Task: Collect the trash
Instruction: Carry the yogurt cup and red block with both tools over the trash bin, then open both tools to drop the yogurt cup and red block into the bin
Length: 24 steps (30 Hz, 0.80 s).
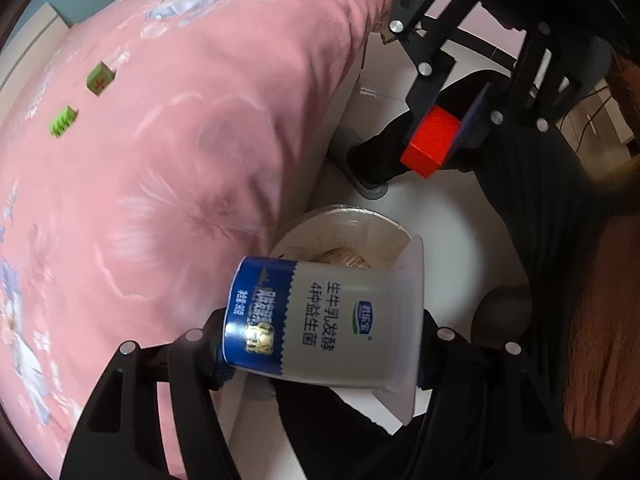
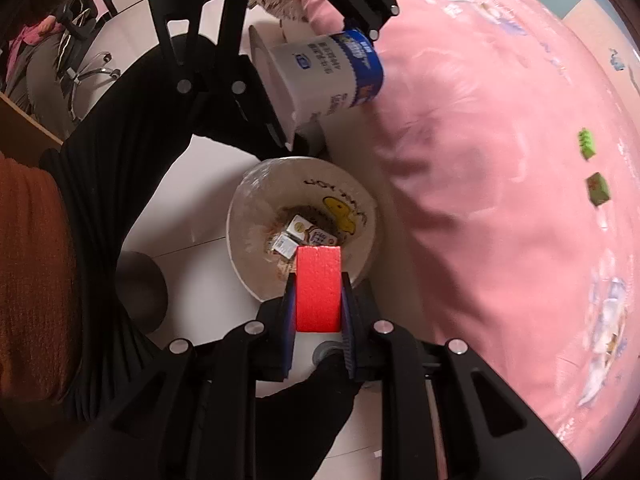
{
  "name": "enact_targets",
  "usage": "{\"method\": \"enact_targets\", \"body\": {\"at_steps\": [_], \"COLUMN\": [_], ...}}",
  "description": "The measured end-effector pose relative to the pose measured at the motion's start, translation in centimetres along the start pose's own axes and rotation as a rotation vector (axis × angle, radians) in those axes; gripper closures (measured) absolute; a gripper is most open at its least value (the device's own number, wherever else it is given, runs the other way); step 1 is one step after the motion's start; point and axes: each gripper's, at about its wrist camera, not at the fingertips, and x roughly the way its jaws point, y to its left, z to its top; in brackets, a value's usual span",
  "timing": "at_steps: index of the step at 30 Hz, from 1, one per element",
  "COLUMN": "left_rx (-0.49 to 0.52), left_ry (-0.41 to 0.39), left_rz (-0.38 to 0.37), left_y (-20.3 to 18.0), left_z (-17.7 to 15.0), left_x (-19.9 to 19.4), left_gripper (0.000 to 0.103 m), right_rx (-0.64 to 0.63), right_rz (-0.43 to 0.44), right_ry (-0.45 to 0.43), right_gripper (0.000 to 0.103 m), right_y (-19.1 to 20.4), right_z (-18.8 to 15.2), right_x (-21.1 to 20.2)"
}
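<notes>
My left gripper (image 1: pixel 320 340) is shut on a white and blue yogurt cup (image 1: pixel 340 320) that lies sideways between its fingers. Just beyond the cup stands a round white bin (image 1: pixel 348 210) with a plastic liner. My right gripper (image 2: pixel 318 300) is shut on a red foam block (image 2: pixel 318 280), which hangs over the near rim of the bin (image 2: pixel 236 208). Several small cartons (image 2: pixel 298 234) lie in the bin's bottom. The right wrist view shows the left gripper (image 2: pixel 320 60) holding the cup (image 2: pixel 320 76) above the bin's far side. In the left wrist view the right gripper (image 1: pixel 440 136) carries the block (image 1: pixel 430 144).
A bed with a pink flowered cover (image 1: pixel 180 160) runs along one side of the bin. Two green cubes (image 1: pixel 101 79) (image 1: pixel 63 121) lie on it. A person's black-trousered legs (image 2: pixel 120 140) and a foot in a black sock (image 1: pixel 372 160) stand on the white floor close to the bin.
</notes>
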Motion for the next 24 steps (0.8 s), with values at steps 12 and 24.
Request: {"method": "enact_targets", "body": {"at_steps": [12, 24], "left_rx": [-0.024, -0.052], "left_ry": [0.032, 0.062], "left_rz": [-0.064, -0.118], "left_y": [0.2, 0.0], "left_z": [-1.5, -3.1], "left_x": [5.1, 9.5], "left_gripper": [0.037, 0.037], "right_rx": [-0.005, -0.009], "right_rz": [0.071, 0.126], "right_ry": [0.022, 0.046], "right_gripper": [0.082, 0.082], "right_y": [0.4, 0.1], "right_z": [0.9, 1.4], "right_x": [4.5, 8.1]}}
